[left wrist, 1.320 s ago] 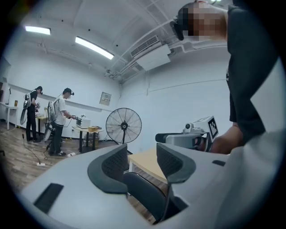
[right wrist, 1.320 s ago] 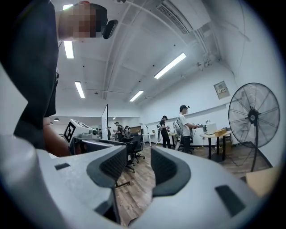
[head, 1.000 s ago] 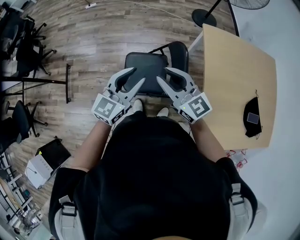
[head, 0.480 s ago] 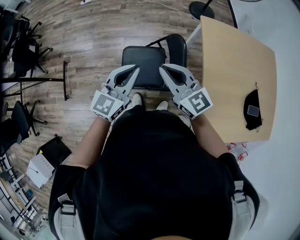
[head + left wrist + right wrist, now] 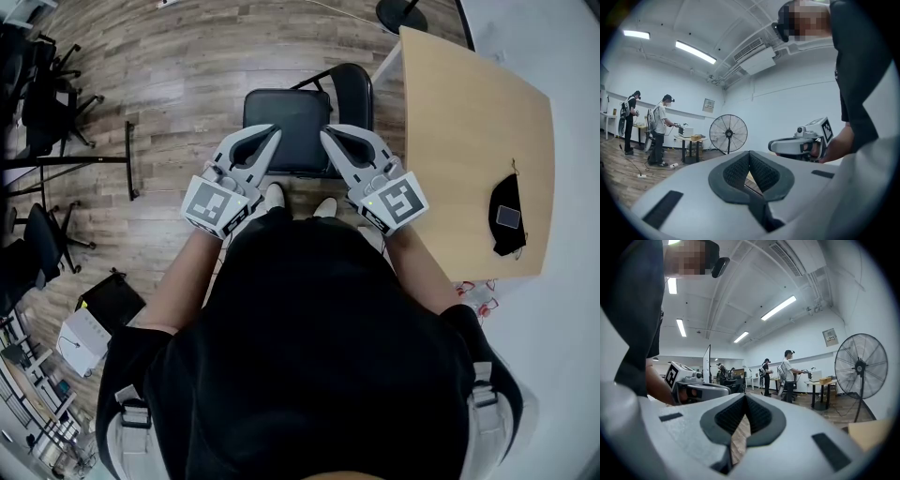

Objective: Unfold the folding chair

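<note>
On the wood-plank floor (image 5: 178,84), just ahead of the person's white shoes (image 5: 274,197), stands the black folding chair with a padded seat (image 5: 286,127). Its seat faces up and its rounded backrest is on the far side, near the corner of the light wooden tabletop (image 5: 469,141).

The left gripper (image 5: 273,132), a grey two-jaw tool bearing a marker cube, is held in the air over the seat's near left corner. Its jaws are fully together: the ribbed dark pads (image 5: 736,171) meet at the tips and hold nothing. The right gripper (image 5: 326,134), of the same build, is held over the seat's near right corner. Its jaws are likewise brought together, its own ribbed pads (image 5: 729,416) meet at the tips, and nothing lies between them. The two tips point toward each other, apart, with the seat showing between them.

A small black object (image 5: 507,225) lies on the tabletop's far right part. Both gripper views show a black pedestal fan (image 5: 728,133) and standing people (image 5: 658,136) at tables in the background.
</note>
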A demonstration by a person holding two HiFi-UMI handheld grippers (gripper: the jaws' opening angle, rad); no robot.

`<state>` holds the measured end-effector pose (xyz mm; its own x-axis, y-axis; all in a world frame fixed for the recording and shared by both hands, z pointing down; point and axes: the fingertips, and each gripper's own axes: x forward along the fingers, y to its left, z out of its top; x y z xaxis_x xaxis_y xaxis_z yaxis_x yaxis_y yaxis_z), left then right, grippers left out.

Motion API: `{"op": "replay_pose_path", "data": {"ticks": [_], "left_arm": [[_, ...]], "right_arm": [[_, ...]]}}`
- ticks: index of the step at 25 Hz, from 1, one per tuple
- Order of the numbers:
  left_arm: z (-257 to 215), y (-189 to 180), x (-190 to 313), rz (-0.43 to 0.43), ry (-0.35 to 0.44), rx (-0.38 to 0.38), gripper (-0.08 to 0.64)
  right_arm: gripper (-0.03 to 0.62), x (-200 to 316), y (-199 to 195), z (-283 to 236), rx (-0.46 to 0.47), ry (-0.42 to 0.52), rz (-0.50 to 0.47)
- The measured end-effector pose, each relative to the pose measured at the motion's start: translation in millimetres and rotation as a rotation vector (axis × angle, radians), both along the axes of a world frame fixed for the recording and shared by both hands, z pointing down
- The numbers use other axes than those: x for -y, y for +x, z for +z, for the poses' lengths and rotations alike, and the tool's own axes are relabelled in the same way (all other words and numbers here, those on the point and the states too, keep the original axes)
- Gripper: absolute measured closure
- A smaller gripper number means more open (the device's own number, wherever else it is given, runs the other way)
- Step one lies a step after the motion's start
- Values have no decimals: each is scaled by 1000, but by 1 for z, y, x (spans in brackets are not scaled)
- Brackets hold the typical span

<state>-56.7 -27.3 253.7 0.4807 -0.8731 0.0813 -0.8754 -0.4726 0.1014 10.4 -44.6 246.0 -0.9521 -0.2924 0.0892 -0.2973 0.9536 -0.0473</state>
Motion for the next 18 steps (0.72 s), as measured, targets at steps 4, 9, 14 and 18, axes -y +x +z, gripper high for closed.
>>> {"op": "replay_pose_path", "data": {"ticks": [4, 9, 14, 18], "left_arm": [[3, 2, 0, 1, -9, -4, 566], [5, 5, 0, 6, -9, -10, 566], [5, 6, 0, 14, -11, -1, 566], [5, 7, 2, 12, -23, -13, 566]], "right_arm": [[592, 0, 1, 3, -6, -4, 4], [592, -2, 3, 5, -2, -10, -2], [592, -1, 3, 6, -5, -14, 5], [592, 2, 5, 6, -5, -20, 8]]}}
